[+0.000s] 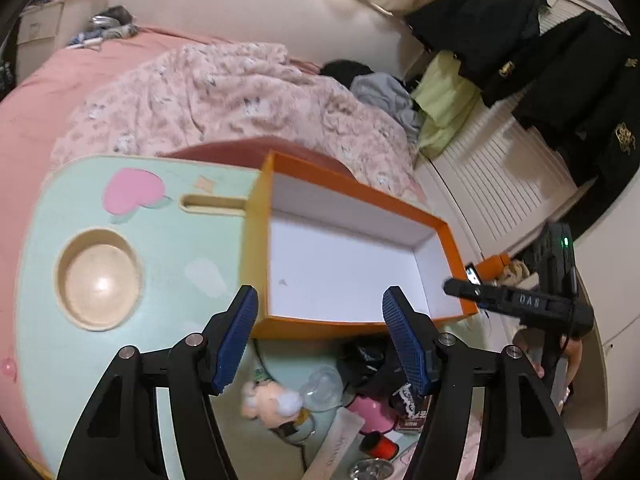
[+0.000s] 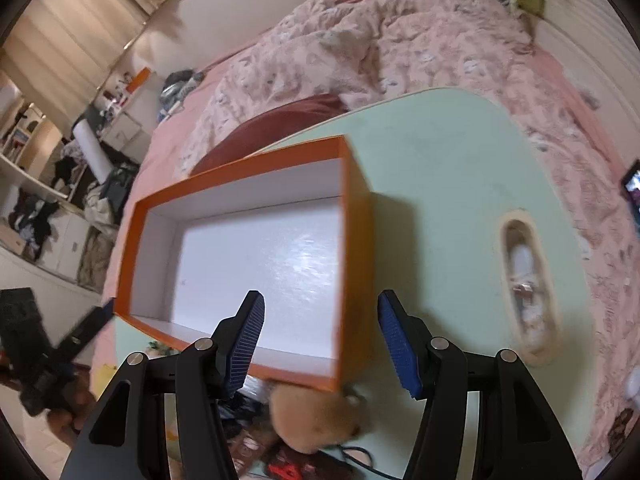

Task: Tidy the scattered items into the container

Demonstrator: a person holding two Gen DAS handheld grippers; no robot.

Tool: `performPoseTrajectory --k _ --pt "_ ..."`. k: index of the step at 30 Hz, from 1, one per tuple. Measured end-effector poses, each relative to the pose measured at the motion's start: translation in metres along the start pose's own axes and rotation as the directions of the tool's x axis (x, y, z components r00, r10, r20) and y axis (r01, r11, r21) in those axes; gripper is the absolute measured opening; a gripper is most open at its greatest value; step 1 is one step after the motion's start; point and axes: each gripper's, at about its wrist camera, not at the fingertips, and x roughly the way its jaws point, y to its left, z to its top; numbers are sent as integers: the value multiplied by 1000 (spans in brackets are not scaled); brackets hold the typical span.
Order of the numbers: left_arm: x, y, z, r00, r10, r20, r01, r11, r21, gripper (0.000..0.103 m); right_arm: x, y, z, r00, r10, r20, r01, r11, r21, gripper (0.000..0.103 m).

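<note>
An orange box (image 1: 352, 252) with a bare white inside stands on the mint-green bed table (image 1: 168, 240). My left gripper (image 1: 322, 292) hovers open over the box's near wall, nothing between its blue pads (image 1: 240, 332). Below it lie a small pale plush (image 1: 268, 400), a clear plastic piece (image 1: 324, 388), a pink item (image 1: 372, 412), an orange spool (image 1: 380, 444) and a black lacy bundle (image 1: 380, 364). My right gripper (image 2: 320, 298) stands open and unladen above the box (image 2: 240, 256). A fluffy tan plush (image 2: 316, 420) sits at the box's near corner.
The table has a round cup recess (image 1: 100, 280), a pink heart sticker (image 1: 132, 192) and a slot (image 2: 524, 280) with small white things. A rumpled pink blanket (image 1: 240, 92) lies behind on the bed. Dark clothes (image 1: 540, 40) hang at right. A phone (image 2: 632, 188) rests on the bed.
</note>
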Motion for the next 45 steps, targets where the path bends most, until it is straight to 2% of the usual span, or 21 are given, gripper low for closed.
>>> performPoseTrajectory --k 3,10,12,15,19,24,26,31,33,35,37,40,45 --pt "0 -6 -9 1000 11 21 -11 1000 -7 66 9 12 10 998 -60 18 60 997 -39 64" --pt "-3 3 -5 999 14 36 -12 999 -44 66 26 29 23 995 -97 22 99 989 -110 65" --pt "-12 1 -5 998 24 53 -22 999 -36 66 22 29 19 995 -90 32 93 990 -108 65" --pt "-35 -13 -8 993 67 98 -70 997 25 68 1 37 10 989 -113 96 124 984 -124 65" --pt "-65 -40 -30 994 82 65 -90 987 131 68 -42 58 -33 968 -140 206 181 964 -197 65" --pt "-81 -61 -86 997 71 -25 -64 976 208 68 -58 73 -113 956 -171 237 230 941 -248 65" --pt "-79 -60 -105 994 81 -71 -66 977 203 68 -57 74 -144 959 -183 216 239 931 -275 65" --pt "-78 -63 -141 989 65 -136 -39 983 180 68 -48 65 -168 963 -218 157 254 928 -273 65" --pt "-73 -73 -156 982 72 -177 -34 978 205 68 -36 63 -174 968 -230 103 250 926 -283 65" --pt "-69 -79 -165 979 100 -176 -60 973 223 68 -18 62 -180 971 -239 18 233 927 -295 65" --pt "-67 -79 -165 980 101 -169 -63 974 217 68 -10 58 -182 971 -237 -16 222 931 -290 65" --pt "-61 -72 -159 980 89 -179 -58 984 171 68 -10 54 -180 974 -227 -10 216 939 -268 65" --pt "-44 -64 -151 967 135 -215 -110 986 126 68 -9 50 -177 974 -226 -16 216 946 -241 65"
